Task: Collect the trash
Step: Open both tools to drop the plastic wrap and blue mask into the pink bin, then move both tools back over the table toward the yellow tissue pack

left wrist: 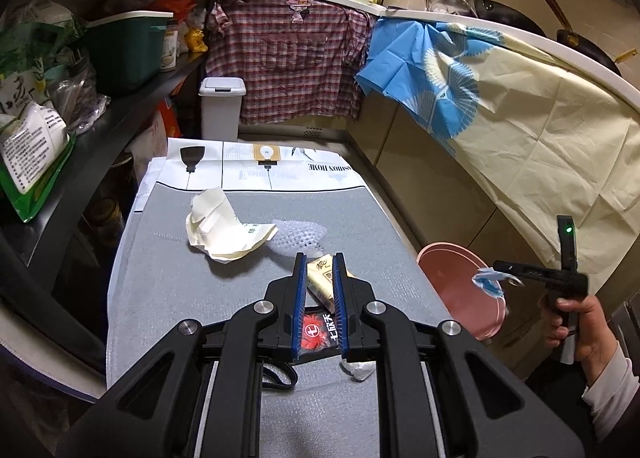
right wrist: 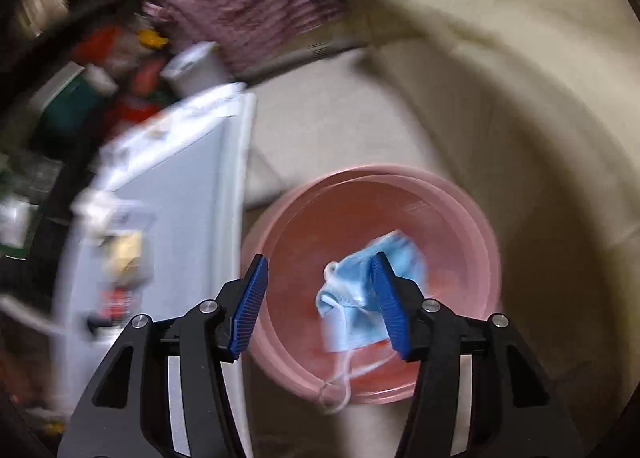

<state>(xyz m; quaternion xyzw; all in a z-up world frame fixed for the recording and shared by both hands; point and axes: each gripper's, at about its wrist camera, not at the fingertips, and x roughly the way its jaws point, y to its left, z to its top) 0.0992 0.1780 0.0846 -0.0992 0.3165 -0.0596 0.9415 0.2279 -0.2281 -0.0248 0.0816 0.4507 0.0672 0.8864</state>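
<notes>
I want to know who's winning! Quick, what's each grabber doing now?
Left gripper: nearly closed, holding nothing.
Right gripper: open, blue face mask hanging by one finger over the pink bucket.

We see our left hand-held gripper (left wrist: pixel 319 290) over the grey tabletop (left wrist: pixel 168 290), jaws narrowly apart above a beige packet (left wrist: pixel 322 282); crumpled paper (left wrist: pixel 220 223) lies beyond, a pink basin (left wrist: pixel 456 290) beside.
</notes>
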